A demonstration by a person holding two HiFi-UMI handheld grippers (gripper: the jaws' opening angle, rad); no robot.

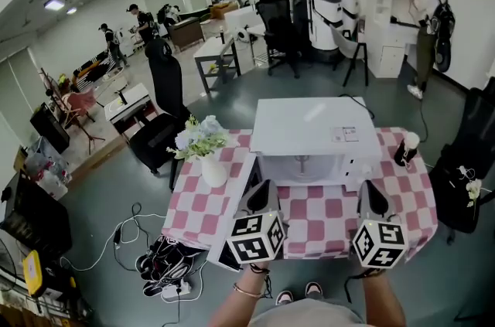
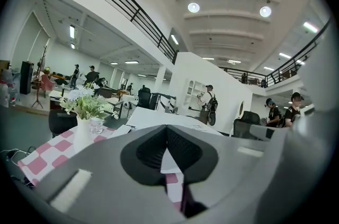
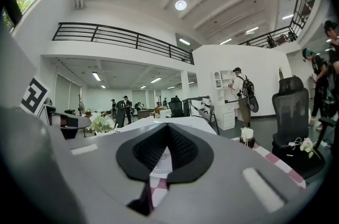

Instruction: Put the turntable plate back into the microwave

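Note:
A white microwave (image 1: pixel 313 128) stands on a table with a pink and white checked cloth (image 1: pixel 317 221). Its door (image 1: pixel 238 213) hangs open toward me at the left, and the pale cavity (image 1: pixel 302 167) faces me. I cannot make out a turntable plate in any view. My left gripper (image 1: pixel 263 190) is in front of the door side, raised above the cloth and shut on nothing. My right gripper (image 1: pixel 373 190) is in front of the control side, also shut and empty. The microwave's top (image 2: pixel 159 118) (image 3: pixel 177 122) shows just beyond the closed fingertips (image 2: pixel 175 135) (image 3: pixel 177 135) in both gripper views.
A white vase of flowers (image 1: pixel 209 155) (image 2: pixel 85 112) stands on the table's left part. A small dark bottle with a white top (image 1: pixel 406 148) (image 3: pixel 246 135) sits at the right edge. Office chairs and desks stand beyond the table, with people among them, and cables (image 1: pixel 166 267) lie on the floor at left.

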